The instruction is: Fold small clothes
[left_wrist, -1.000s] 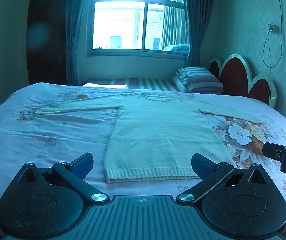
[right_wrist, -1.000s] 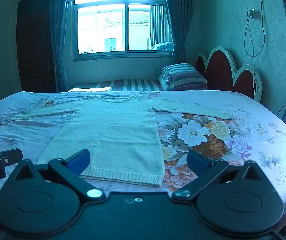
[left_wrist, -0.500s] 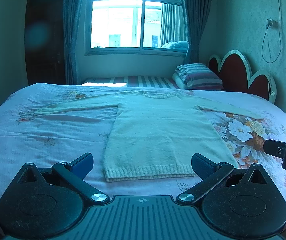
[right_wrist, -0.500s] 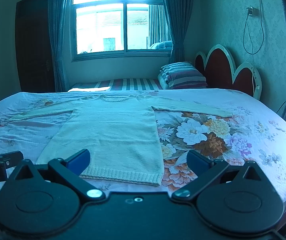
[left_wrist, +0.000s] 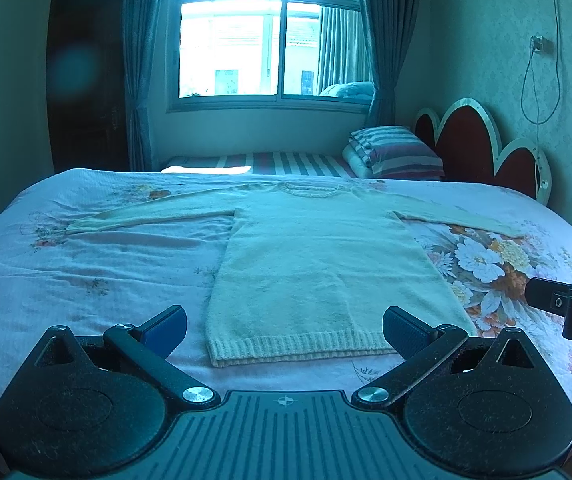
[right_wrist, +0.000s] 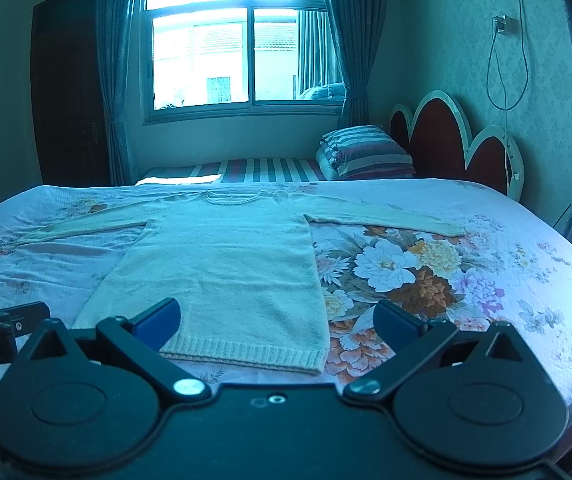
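Note:
A pale cream knit sweater (left_wrist: 317,264) lies flat on the bed, hem toward me, neck at the far side, both sleeves spread out sideways. It also shows in the right wrist view (right_wrist: 230,264). My left gripper (left_wrist: 284,328) is open and empty, just short of the ribbed hem. My right gripper (right_wrist: 277,320) is open and empty, over the hem's right part. Each gripper shows at the edge of the other's view: the right one (left_wrist: 565,308) and the left one (right_wrist: 2,328).
The bed (left_wrist: 86,264) has a pale floral sheet with a big flower print (right_wrist: 397,276) to the right of the sweater. Striped pillows (left_wrist: 393,152) and a red scalloped headboard (left_wrist: 481,148) stand at the far right. A window is behind.
Both views have shifted slightly; the sweater sits a little nearer the middle of the left view. The sweater itself has not moved and both grippers stay open.

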